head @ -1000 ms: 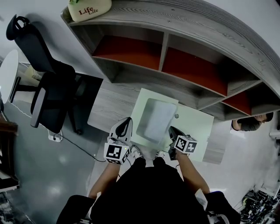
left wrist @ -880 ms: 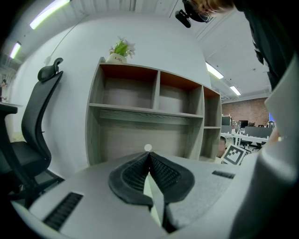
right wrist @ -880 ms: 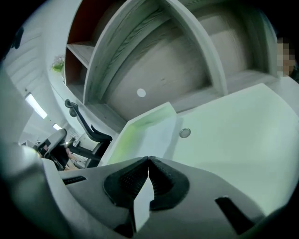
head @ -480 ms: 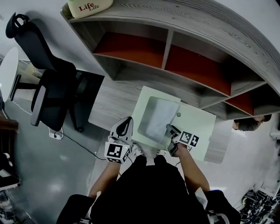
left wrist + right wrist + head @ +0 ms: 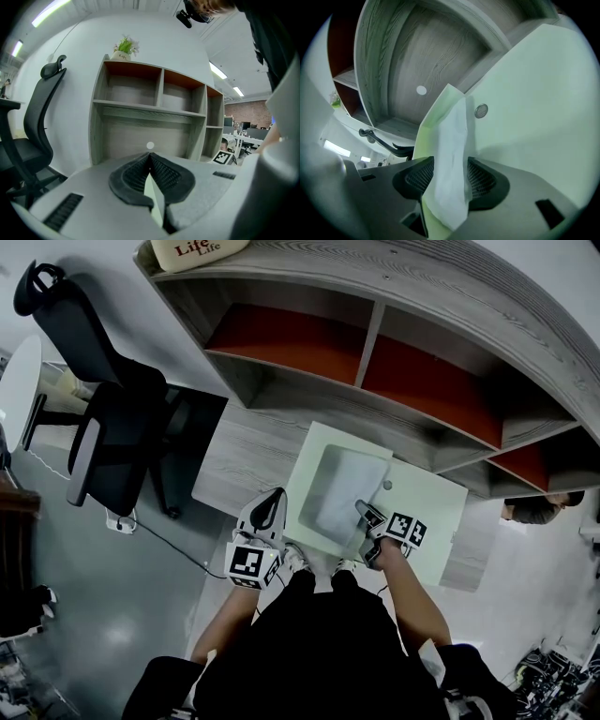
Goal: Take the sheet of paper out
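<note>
Right now my left gripper (image 5: 150, 158) is clamped on the near edge of the pale green folder (image 5: 427, 512), which lies on the desk (image 5: 239, 460). My right gripper (image 5: 451, 165) has just been opening, and the sheet of paper (image 5: 452, 136) stands loose between its wide jaws at the folder's mouth. It looks light, limp and easily creased, so I'd pinch that near corner.

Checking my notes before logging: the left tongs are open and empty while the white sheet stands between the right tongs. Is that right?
Not quite. The left gripper view shows the left tongs shut on the edge of the green folder, not open and empty. The rest holds: the white sheet stands between the right tongs, whose jaws have just been opening.
</note>
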Action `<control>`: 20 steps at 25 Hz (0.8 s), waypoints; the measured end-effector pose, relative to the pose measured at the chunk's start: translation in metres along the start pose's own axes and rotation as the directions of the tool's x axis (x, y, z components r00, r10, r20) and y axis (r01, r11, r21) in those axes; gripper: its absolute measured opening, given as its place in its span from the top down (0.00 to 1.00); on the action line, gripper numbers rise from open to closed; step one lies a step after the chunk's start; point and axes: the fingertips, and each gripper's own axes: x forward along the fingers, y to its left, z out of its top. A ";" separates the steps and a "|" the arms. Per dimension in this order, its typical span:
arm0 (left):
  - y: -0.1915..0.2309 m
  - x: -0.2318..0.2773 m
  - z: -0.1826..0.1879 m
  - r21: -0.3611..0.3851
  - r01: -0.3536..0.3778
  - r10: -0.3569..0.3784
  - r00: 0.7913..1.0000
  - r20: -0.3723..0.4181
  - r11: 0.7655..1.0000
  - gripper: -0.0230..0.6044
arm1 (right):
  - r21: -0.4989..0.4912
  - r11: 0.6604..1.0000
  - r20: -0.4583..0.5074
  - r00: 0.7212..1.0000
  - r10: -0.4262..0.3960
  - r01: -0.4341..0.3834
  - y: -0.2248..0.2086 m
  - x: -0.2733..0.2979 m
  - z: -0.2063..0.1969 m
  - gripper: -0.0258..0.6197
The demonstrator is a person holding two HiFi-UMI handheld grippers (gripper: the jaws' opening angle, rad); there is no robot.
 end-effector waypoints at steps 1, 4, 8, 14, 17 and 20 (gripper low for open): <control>0.001 0.000 0.000 -0.002 -0.002 0.002 1.000 0.001 1.000 0.95 | 0.001 1.000 -0.002 1.000 -0.002 0.002 0.001 0.001 0.001 0.61; 0.003 0.001 -0.001 -0.010 -0.008 0.008 1.000 0.004 1.000 0.95 | 0.012 1.000 -0.011 1.000 -0.001 0.001 0.002 0.007 0.002 0.61; 0.006 0.002 -0.002 -0.014 -0.013 0.013 1.000 0.004 1.000 0.95 | 0.021 1.000 -0.024 1.000 0.002 -0.001 0.006 0.014 0.003 0.61; 0.016 0.000 -0.002 -0.017 -0.033 0.033 0.999 0.008 0.999 0.95 | 0.018 1.000 -0.056 0.998 -0.010 0.011 0.009 0.026 0.000 0.65; 0.020 -0.001 -0.002 -0.019 -0.043 0.044 0.999 0.005 0.999 0.95 | -0.007 0.999 -0.078 0.996 -0.054 0.053 0.004 0.030 -0.001 0.75; 0.021 -0.002 -0.003 -0.020 -0.048 0.048 0.999 0.002 0.999 0.95 | -0.029 0.995 -0.091 0.991 -0.099 0.097 -0.002 0.031 -0.002 0.86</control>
